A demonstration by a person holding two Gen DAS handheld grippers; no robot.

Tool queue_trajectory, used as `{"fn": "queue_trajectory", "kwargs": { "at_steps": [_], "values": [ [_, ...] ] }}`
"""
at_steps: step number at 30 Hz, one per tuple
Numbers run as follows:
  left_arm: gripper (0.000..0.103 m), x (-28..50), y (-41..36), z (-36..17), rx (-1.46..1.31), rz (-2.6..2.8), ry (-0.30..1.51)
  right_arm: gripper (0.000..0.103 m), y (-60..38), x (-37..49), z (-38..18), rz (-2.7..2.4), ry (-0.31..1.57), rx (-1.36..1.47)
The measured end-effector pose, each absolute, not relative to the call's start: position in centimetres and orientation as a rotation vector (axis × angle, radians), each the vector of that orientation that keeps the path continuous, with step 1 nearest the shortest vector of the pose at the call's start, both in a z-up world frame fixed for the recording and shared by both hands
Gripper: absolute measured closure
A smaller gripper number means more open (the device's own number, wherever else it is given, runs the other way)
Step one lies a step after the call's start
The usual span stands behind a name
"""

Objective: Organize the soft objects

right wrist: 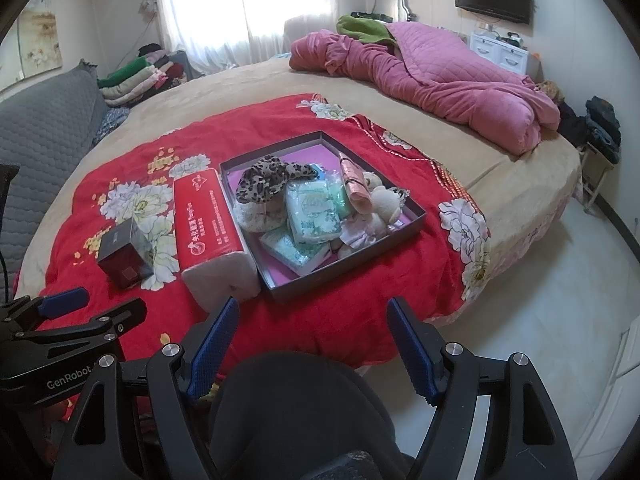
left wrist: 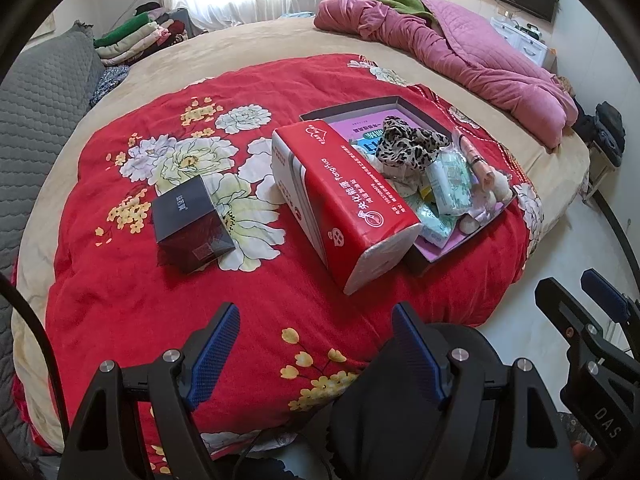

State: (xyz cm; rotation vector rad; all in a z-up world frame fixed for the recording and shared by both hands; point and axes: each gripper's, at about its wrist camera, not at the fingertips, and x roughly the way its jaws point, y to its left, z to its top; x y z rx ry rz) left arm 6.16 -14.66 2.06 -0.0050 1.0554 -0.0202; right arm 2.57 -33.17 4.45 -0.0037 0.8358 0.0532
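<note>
A shallow dark box (right wrist: 416, 216) with a pink floor sits on the red flowered quilt (right wrist: 320, 320). It holds a leopard-print scrunchie (right wrist: 268, 180), several green tissue packs (right wrist: 316, 212), a pink pouch (right wrist: 356, 184) and small cream plush toys (right wrist: 384, 200). A red pack of tissues (left wrist: 344, 200) lies against the box's left side, and a dark cube box (left wrist: 192, 228) stands further left. My left gripper (left wrist: 316, 316) is open above the quilt's near edge, with nothing between its fingers. My right gripper (right wrist: 312, 312) is open too, short of the box.
A crumpled pink duvet (right wrist: 440, 84) with a green cloth lies at the far right of the tan bed (right wrist: 240, 84). Folded clothes (right wrist: 136, 76) are stacked at the back left beside a grey quilted sofa (right wrist: 44, 132). Pale floor (right wrist: 540, 300) lies to the right.
</note>
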Motion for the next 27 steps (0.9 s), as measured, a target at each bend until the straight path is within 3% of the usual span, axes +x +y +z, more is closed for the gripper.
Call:
{"fn": "queue_trajectory", "kwargs": {
  "at_steps": [27],
  "values": [
    [0.025,6.14,-14.71,1.71,0.02,-0.001,1.067,0.026,-33.72,2.5,4.42,0.024,0.836,0.012]
  ]
}}
